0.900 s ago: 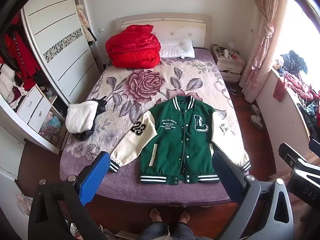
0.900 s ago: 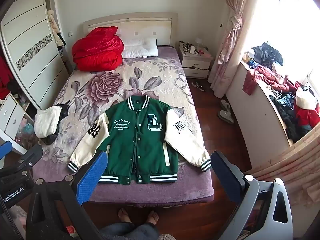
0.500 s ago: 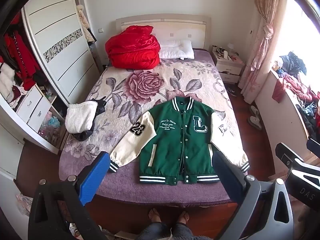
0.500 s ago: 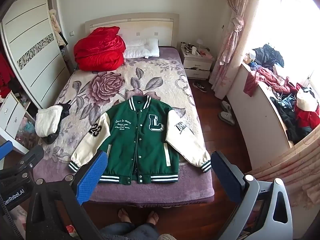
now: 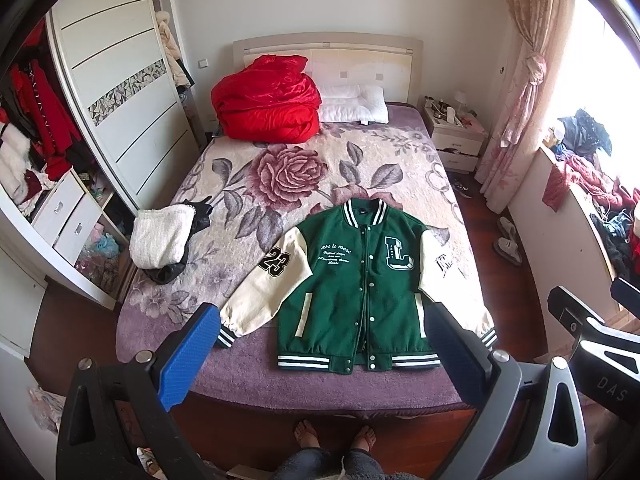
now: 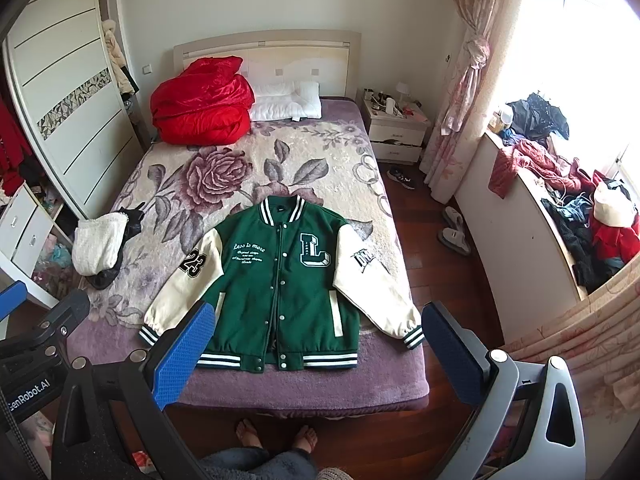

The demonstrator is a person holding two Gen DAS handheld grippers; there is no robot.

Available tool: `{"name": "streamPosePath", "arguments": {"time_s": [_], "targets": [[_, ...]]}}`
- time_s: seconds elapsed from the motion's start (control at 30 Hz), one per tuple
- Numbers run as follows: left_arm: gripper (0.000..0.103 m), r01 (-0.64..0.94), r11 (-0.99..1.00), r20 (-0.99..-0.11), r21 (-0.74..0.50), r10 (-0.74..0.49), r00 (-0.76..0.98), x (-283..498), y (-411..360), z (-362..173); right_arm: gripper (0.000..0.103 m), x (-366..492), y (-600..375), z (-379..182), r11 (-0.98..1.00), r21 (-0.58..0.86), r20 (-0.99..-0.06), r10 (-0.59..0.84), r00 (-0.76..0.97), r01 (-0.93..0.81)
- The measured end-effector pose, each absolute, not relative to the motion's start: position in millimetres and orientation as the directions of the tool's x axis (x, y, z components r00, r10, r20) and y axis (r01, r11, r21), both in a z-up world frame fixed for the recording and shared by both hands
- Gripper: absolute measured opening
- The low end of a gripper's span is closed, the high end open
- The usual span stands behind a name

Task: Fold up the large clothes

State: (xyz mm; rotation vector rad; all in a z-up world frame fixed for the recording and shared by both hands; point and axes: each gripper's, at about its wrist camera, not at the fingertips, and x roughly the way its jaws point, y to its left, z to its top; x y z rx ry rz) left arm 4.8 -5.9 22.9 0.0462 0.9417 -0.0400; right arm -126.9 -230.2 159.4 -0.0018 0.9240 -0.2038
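You stand barefoot at the foot of the bed (image 5: 168,332), both tools raised above it and tilted down. The jacket (image 5: 356,288), green with cream sleeves, lies flat and face up on the near half of the bed, collar at 12 o'clock, hem at 6, sleeves angled out toward 8 and 4. Your left gripper (image 5: 320,354) has its jaws wide apart, holding nothing. Your right gripper (image 6: 316,354) is likewise spread wide and empty. A red quilt (image 5: 268,100) sits at the headboard, at 11 o'clock from the jacket, with a pillow (image 5: 354,106) just beside it.
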Motion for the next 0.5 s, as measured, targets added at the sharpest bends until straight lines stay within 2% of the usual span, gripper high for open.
{"name": "streamPosePath", "arguments": {"time_s": [0.5], "targets": [[0.103,0.048,0.999,-0.795,0.008,-0.022,0.606,5.0,-1.0,26.2,0.103,-123.5,-227.2,163.4,0.982,-0.081,-0.785,-0.167,0.596,0.168]]}}
